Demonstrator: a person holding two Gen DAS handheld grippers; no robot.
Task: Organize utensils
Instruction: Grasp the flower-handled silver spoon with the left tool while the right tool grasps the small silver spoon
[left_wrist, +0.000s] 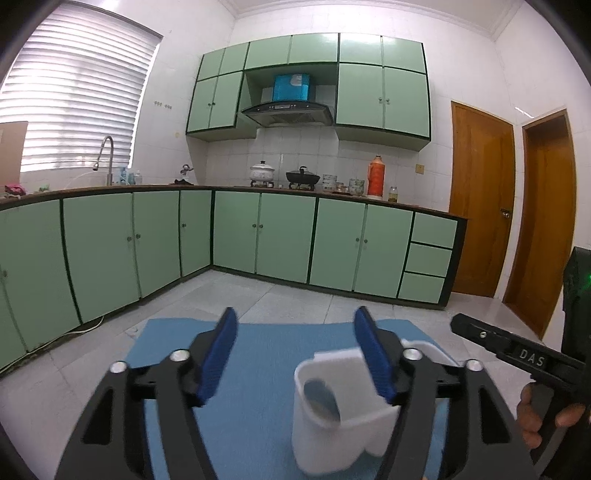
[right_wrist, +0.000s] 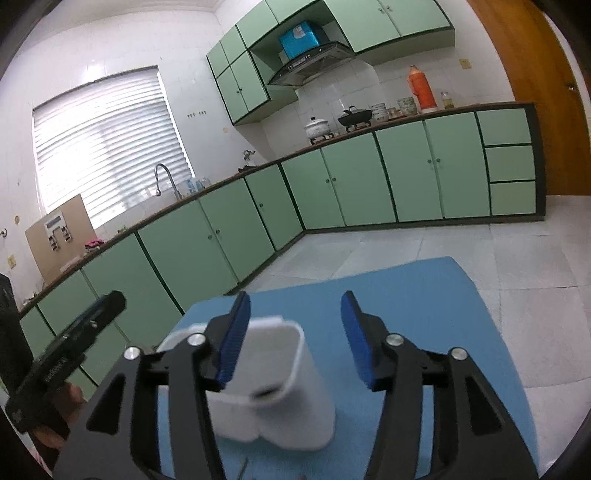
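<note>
A white plastic utensil holder (left_wrist: 317, 443) (right_wrist: 295, 417) with open-topped compartments stands upright on a blue mat (left_wrist: 258, 350) (right_wrist: 424, 314). My left gripper (left_wrist: 296, 314) is open wide. Its right blue pad (left_wrist: 373, 354) lies against the holder's upper rim, and its left pad is far from the holder. My right gripper (right_wrist: 295, 297) is also open, with its left pad (right_wrist: 234, 339) at the holder's rim and its right pad over bare mat. The holder's compartments look empty as far as they show. No utensil is clearly visible.
The mat's far edge drops to a pale tiled floor (left_wrist: 280, 295). Green kitchen cabinets (left_wrist: 280, 236) with pots on the counter run along the back. Wooden doors (left_wrist: 480, 199) stand at right. The black body of the right-hand tool (left_wrist: 517, 350) and a hand sit close beside the holder.
</note>
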